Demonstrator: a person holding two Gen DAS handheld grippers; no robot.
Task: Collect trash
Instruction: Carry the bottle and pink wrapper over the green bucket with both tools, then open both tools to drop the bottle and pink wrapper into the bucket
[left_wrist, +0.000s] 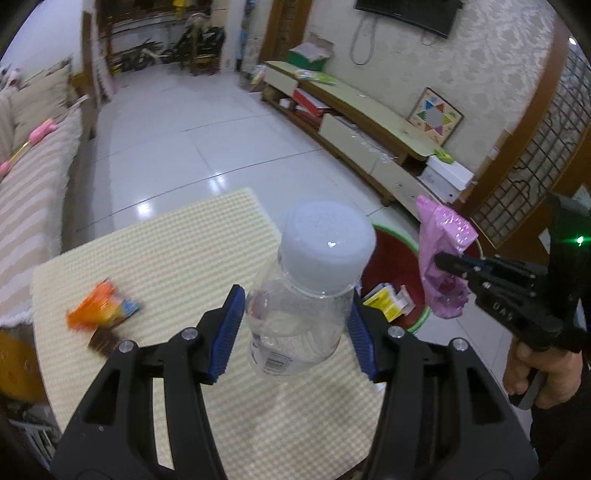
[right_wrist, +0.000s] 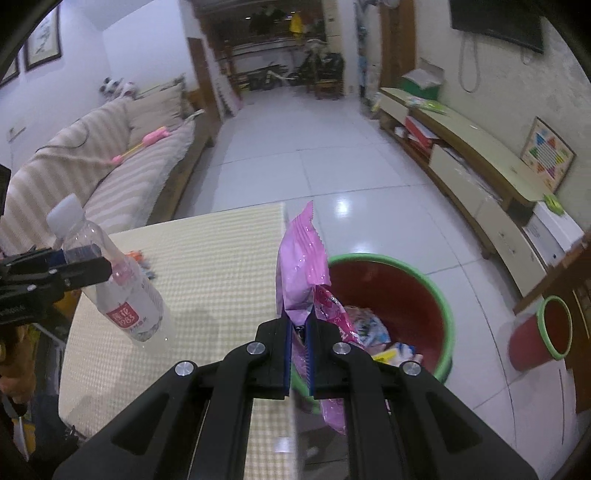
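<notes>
My left gripper (left_wrist: 295, 314) is shut on a clear plastic bottle (left_wrist: 299, 321) with a white cap, held above the checkered table. From the right wrist view the same bottle (right_wrist: 125, 295) hangs tilted in the left gripper (right_wrist: 88, 267), its red label facing me. My right gripper (right_wrist: 300, 325) is shut on a pink wrapper (right_wrist: 301, 273) at the table's right edge, beside the red bin (right_wrist: 402, 295). In the left wrist view the right gripper (left_wrist: 443, 262) holds the pink wrapper (left_wrist: 441, 254) over the red bin (left_wrist: 395, 262), which has a green rim and holds wrappers.
An orange snack packet (left_wrist: 99, 306) and a brown wrapper (left_wrist: 103, 339) lie on the table (left_wrist: 177, 251) at left. A sofa (right_wrist: 96, 173) runs along the left. A low TV cabinet (right_wrist: 472, 166) lines the right wall. A small red bucket (right_wrist: 535, 336) sits at far right.
</notes>
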